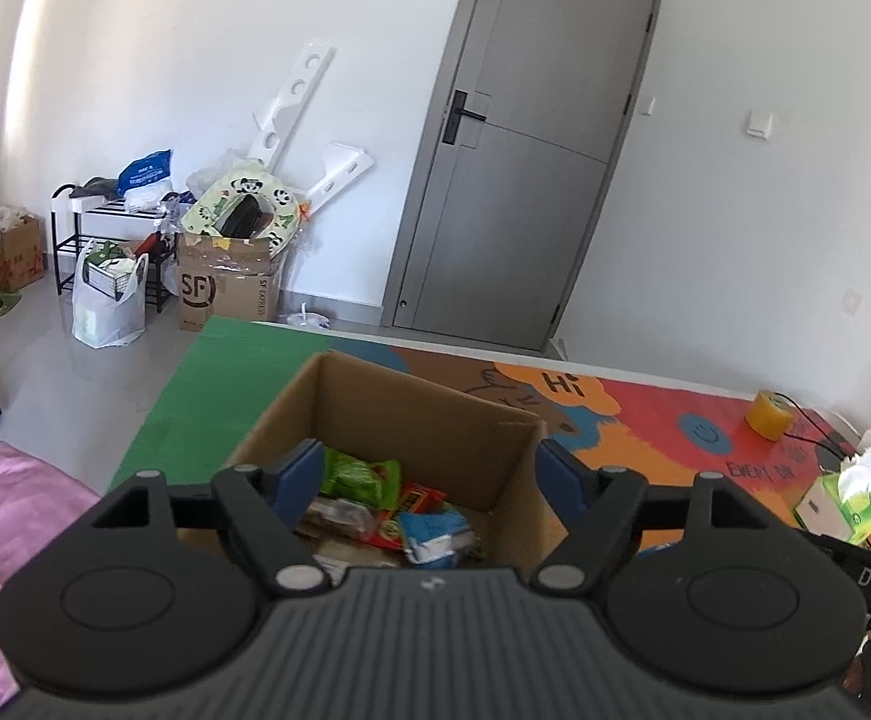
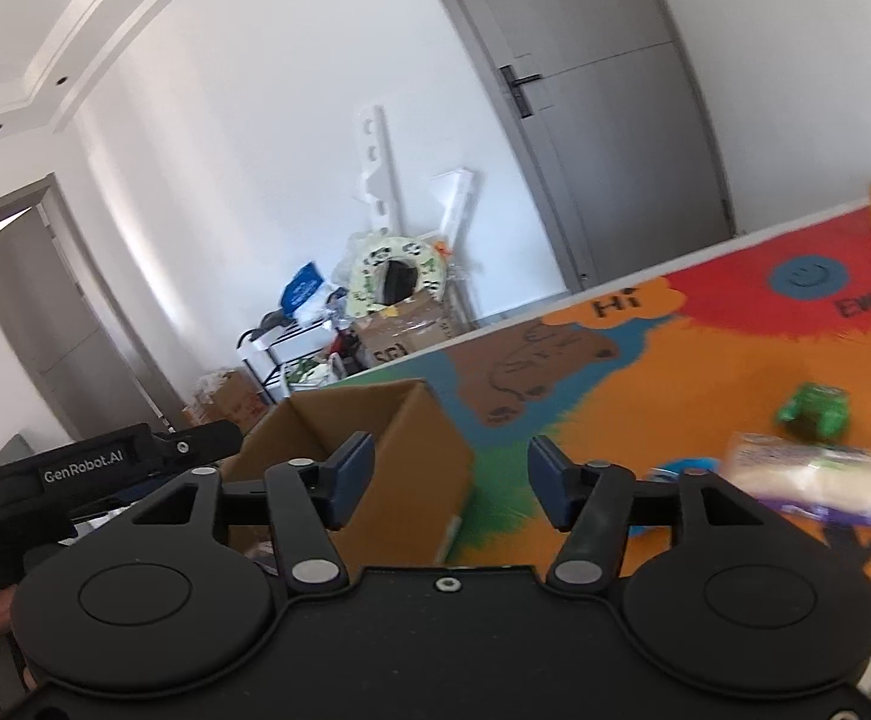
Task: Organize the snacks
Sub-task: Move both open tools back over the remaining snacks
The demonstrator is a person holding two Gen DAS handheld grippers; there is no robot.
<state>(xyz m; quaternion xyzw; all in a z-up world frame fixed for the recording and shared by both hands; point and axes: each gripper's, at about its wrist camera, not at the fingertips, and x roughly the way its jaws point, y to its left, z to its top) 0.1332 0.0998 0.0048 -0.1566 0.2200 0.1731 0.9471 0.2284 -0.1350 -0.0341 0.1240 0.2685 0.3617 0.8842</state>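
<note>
A: Both claws spread wide, nothing gripped. The left claw (image 1: 429,480) hangs over the cardboard box (image 1: 411,414), where packets already lie in a heap.

B: And the right claw (image 2: 448,483)?

A: Just right of the box, above the desk (image 2: 645,396). Nearest loose snack is the pale wrapped packet (image 2: 819,474); farther off, a green packet (image 2: 816,411).

B: How would they handle?

A: Probably light, soft, crinkly film, likely slippery. Pinch across the middle, gently, so the contents aren't crushed
</note>
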